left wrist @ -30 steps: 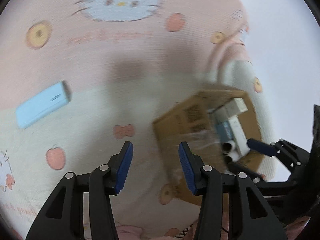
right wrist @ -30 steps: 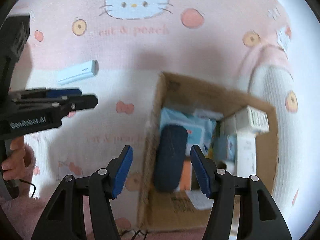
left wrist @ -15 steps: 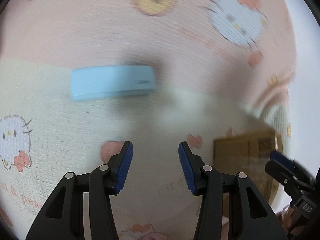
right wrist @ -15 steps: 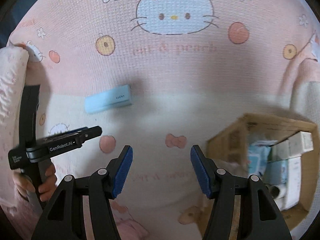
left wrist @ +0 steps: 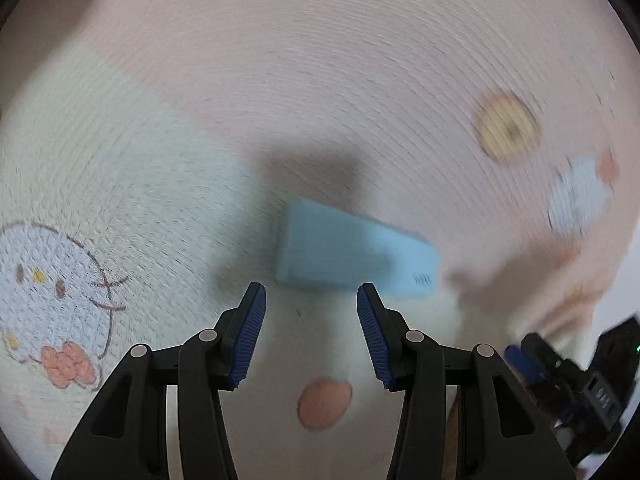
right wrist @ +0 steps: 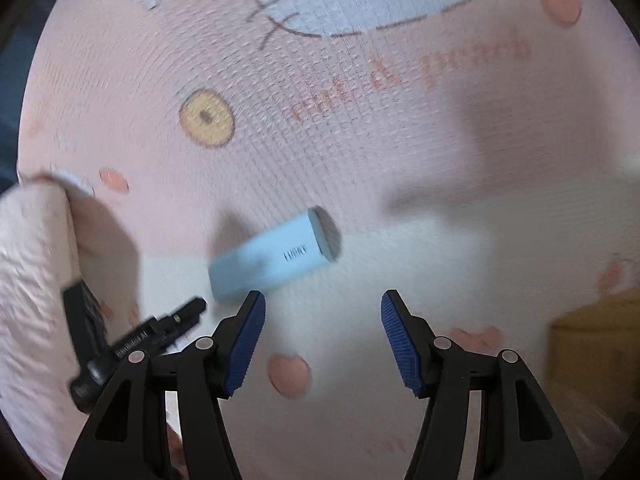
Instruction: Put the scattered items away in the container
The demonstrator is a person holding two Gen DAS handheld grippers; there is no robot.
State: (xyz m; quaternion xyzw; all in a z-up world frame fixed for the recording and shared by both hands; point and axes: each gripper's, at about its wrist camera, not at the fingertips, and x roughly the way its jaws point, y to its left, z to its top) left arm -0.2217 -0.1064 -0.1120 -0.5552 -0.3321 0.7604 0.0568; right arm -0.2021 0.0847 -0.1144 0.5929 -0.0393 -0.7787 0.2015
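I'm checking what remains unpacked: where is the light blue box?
The light blue box lies on the blanket, just ahead of the open left gripper.

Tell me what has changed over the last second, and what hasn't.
Both grippers swung away from the cardboard box toward the light blue case on the blanket. The left gripper now has the case just ahead of its fingertips; the right gripper has also closed in on it, with the box now only at its right edge. Unchanged: both grippers open and empty, the case lying untouched.
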